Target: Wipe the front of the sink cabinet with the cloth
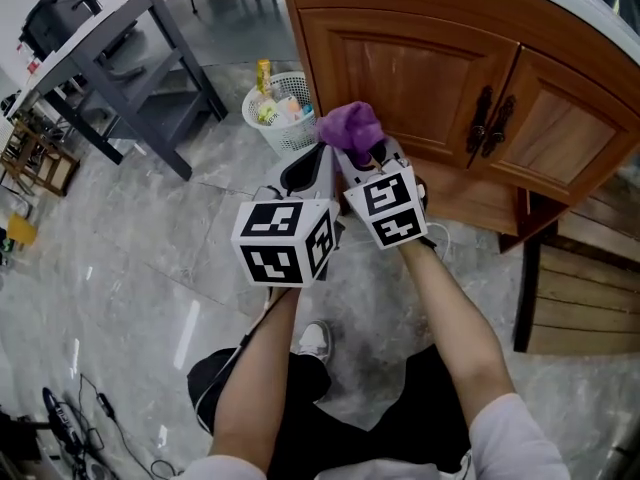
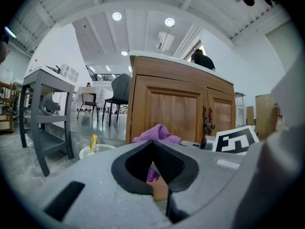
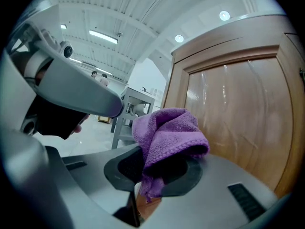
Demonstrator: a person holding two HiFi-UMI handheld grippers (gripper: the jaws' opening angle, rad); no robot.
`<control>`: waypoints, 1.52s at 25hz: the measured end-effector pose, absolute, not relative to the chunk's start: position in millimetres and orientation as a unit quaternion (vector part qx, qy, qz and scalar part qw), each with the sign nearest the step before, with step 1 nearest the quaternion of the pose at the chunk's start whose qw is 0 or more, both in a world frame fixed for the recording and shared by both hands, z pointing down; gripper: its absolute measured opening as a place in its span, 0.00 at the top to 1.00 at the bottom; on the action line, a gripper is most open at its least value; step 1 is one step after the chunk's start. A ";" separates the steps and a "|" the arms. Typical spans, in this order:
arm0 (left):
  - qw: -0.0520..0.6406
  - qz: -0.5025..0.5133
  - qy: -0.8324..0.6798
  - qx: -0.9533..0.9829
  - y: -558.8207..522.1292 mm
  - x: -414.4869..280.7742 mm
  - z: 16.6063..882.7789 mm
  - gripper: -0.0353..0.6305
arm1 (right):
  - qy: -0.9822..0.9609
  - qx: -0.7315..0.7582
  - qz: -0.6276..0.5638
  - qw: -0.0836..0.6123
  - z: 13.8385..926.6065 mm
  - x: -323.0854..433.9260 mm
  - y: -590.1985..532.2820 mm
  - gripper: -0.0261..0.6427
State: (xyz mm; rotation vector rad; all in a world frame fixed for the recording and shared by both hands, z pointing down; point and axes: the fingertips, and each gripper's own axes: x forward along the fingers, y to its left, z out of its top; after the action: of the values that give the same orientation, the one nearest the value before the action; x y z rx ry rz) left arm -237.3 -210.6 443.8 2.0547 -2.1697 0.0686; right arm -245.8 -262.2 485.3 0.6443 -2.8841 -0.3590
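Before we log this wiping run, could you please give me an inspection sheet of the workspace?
Surface: cabinet front, both wooden doors shut, dark handles at the centre.
Job's things: purple cloth, bunched, close to a door; contact cannot be told.
Clutter: white wastebasket with rubbish, beside the cabinet.
Grippers: right hand-held gripper shut on the cloth; left hand-held gripper shut, holding nothing.
Cables: black cables on the floor, lower left of the head view.
Surroundings: glossy stone flooring, grey table behind.
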 end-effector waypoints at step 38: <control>0.052 0.056 -0.632 0.771 -267.7 -99.1 439.8 0.94 | -0.921 0.369 -0.106 0.059 469.3 -47.3 -299.4 0.86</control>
State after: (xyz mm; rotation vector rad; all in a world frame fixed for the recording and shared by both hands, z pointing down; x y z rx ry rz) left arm -99.1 -267.7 439.8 2.3459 -1.9210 0.1694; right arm -47.3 -299.4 469.3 1.1182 -2.7901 -0.3220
